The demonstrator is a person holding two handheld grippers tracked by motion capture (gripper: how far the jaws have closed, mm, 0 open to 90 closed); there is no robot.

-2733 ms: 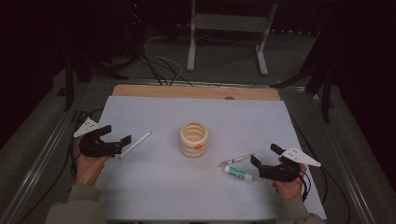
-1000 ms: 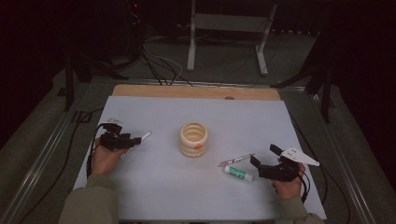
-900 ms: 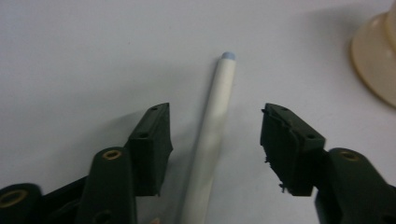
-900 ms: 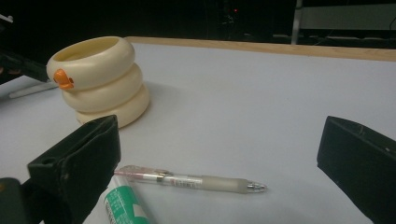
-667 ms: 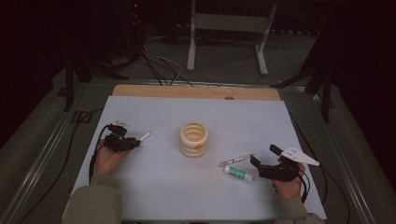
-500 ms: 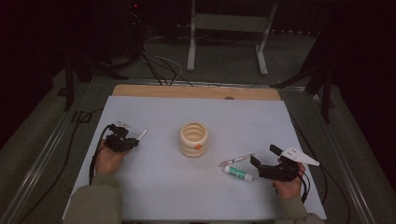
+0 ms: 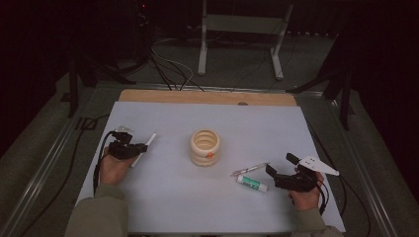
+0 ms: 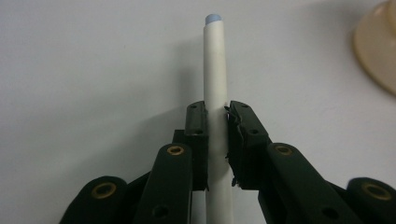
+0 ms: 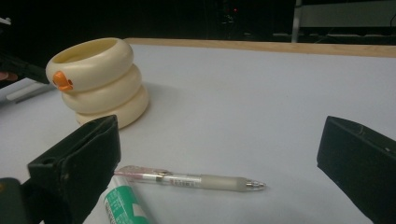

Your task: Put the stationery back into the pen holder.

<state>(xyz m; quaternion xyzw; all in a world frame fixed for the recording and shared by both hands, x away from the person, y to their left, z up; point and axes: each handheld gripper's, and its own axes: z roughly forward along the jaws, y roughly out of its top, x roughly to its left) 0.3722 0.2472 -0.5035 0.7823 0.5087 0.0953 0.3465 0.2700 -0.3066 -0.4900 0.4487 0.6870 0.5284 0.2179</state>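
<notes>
My left gripper is shut on a white pen that lies on the pale table, left of a cream ringed holder. The pen's blue-tipped end sticks out past the pads, toward the far side. My right gripper stands open at the right, low over the table, with nothing between its jaws. Just ahead of it lie a clear pen and a white glue stick with a green label.
The cream holder has an orange spot on its upper ring and stands upright mid-table. A wooden strip borders the far edge. Cables and a metal stand lie beyond the table.
My left hand moved right and forward to the white pen, and its jaws closed on it. The right hand and the things near it stayed put.
</notes>
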